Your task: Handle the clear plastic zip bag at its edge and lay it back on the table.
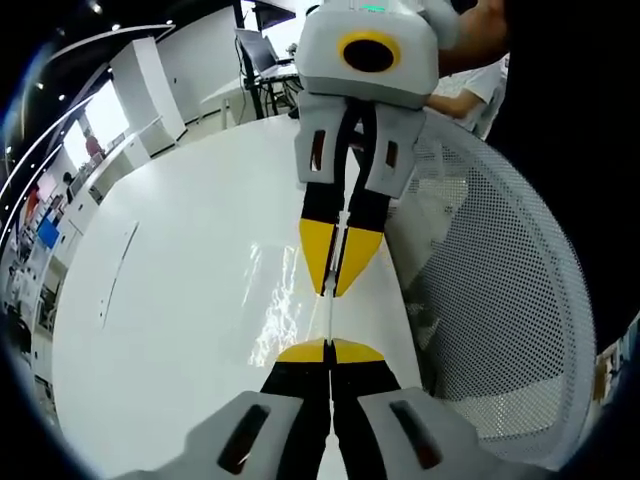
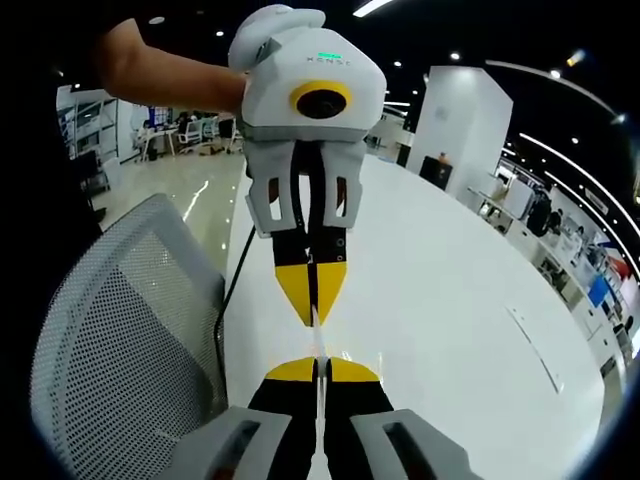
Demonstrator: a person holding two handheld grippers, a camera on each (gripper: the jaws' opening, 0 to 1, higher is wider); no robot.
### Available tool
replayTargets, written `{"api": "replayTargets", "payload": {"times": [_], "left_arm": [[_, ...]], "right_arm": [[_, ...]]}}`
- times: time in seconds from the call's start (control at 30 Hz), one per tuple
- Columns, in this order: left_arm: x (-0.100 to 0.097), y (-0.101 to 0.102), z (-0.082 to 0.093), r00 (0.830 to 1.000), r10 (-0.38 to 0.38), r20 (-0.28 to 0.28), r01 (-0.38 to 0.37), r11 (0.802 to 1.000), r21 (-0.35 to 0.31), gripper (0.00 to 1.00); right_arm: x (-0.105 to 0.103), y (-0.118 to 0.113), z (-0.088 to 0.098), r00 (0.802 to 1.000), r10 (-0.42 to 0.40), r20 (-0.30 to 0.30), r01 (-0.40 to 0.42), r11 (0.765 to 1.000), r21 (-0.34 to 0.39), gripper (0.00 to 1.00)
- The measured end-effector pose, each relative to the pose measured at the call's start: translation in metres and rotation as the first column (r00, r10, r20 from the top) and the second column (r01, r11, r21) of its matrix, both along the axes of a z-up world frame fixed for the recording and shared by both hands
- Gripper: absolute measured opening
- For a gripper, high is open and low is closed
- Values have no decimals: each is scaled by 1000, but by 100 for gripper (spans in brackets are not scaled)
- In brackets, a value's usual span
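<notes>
- In the left gripper view, the left gripper [image 1: 329,350] rises from the bottom edge with its yellow tips pressed together on the near end of the clear plastic zip bag [image 1: 300,300]; no gap shows between the jaws.
- From that pinch, the bag's edge runs straight ahead as a thin pale line to the right gripper [image 1: 334,290], which points back toward the camera.
- The right gripper's yellow tips are likewise clamped on the far end of the same edge, so the bag is stretched between the two grippers.
- The rest of the bag spreads out to the left of that line as a glossy, nearly transparent sheet with bright glints, over the white table [image 1: 170,330]. Whether it touches the tabletop I cannot tell.
- In the right gripper view the arrangement mirrors: the right gripper [image 2: 319,368] is closed on the bag's edge [image 2: 316,335], and the left gripper [image 2: 311,310] faces it just ahead, also closed on that edge.
- Beside the grippers, at the table's rim, stands a chair with a white mesh back [image 1: 500,300].
- Behind the facing gripper in each view a person's bare forearm [image 2: 170,70] reaches in to hold it.
- Farther off lies an open office floor with a white pillar [image 2: 455,120], desks and ceiling lights.
</notes>
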State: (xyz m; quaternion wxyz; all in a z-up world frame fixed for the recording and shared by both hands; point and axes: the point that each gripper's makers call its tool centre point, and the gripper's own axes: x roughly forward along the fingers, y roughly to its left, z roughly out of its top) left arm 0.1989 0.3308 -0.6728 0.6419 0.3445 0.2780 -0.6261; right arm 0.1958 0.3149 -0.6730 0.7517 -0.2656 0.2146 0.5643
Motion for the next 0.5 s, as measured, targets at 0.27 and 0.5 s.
{"api": "replayTargets", "payload": {"times": [0.27, 0.5], "left_arm": [[1, 1, 1, 1000, 5, 3, -5, 1000, 1, 0], [1, 3, 1, 1000, 10, 6, -10, 1000, 3, 0]], "right_arm": [[1, -1, 0, 1000, -5, -2, 5, 1000, 1, 0], [1, -3, 0, 1000, -8, -2, 8, 1000, 1, 0]]}}
